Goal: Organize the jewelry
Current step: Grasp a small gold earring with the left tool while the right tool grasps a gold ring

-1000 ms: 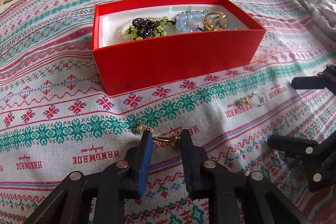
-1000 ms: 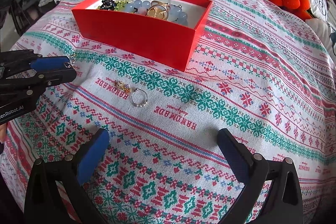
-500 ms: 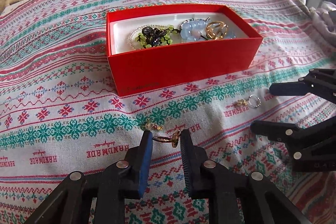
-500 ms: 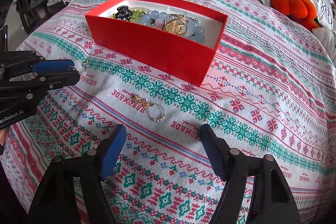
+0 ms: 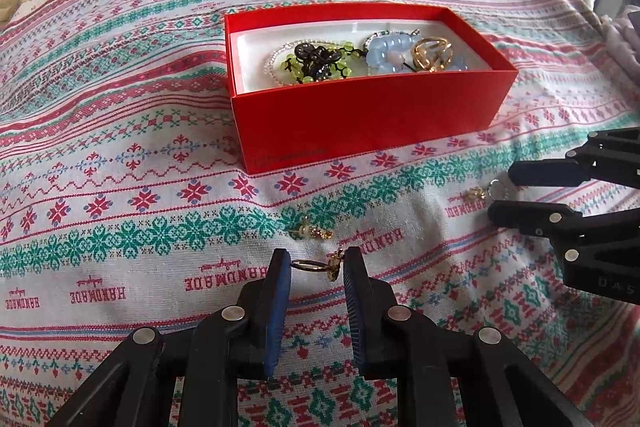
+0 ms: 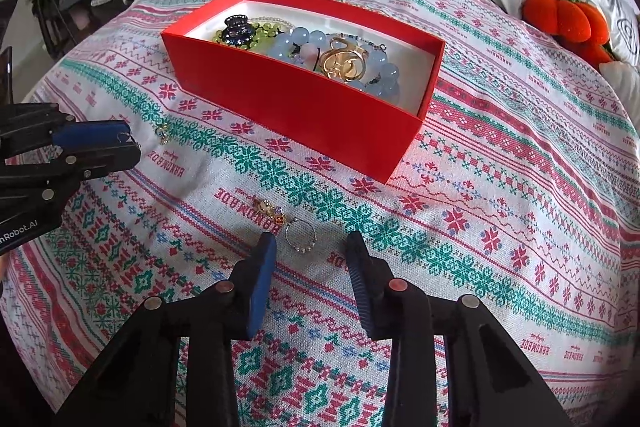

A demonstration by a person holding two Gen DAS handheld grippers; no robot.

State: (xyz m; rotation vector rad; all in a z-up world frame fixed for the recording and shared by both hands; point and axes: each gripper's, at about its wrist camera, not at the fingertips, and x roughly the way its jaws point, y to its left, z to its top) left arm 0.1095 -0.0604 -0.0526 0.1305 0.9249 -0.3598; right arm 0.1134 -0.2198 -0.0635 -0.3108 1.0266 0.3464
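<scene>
1. Our left gripper [image 5: 316, 263] holds a gold ring [image 5: 316, 265] pinched across its band between the two pads, lifted just above the patterned cloth [image 5: 120, 131] on the bed.
2. Our right gripper [image 6: 310, 247] has just been closing and now stands at a narrow gap. The silver ring [image 6: 301, 235] lies flat on the cloth just ahead of the tips, nearer the left pad, and no pad touches it yet.
3. To take it well, we judge the tips should go a little forward and down so both pads bracket the band, then close slowly. A thin ring on soft cloth can tip or slide away.
4. The gold charm [image 6: 269, 207] lies just beside the silver ring; we should keep the left pad clear of it so only one piece comes up.
5. A gold earring [image 5: 311, 229] also lies loose on the cloth, between the left gripper and the red box [image 5: 360, 123].
6. The box sits toward the middle of the bed, open, already holding beads and a gold clip. Both rings belong there.
</scene>
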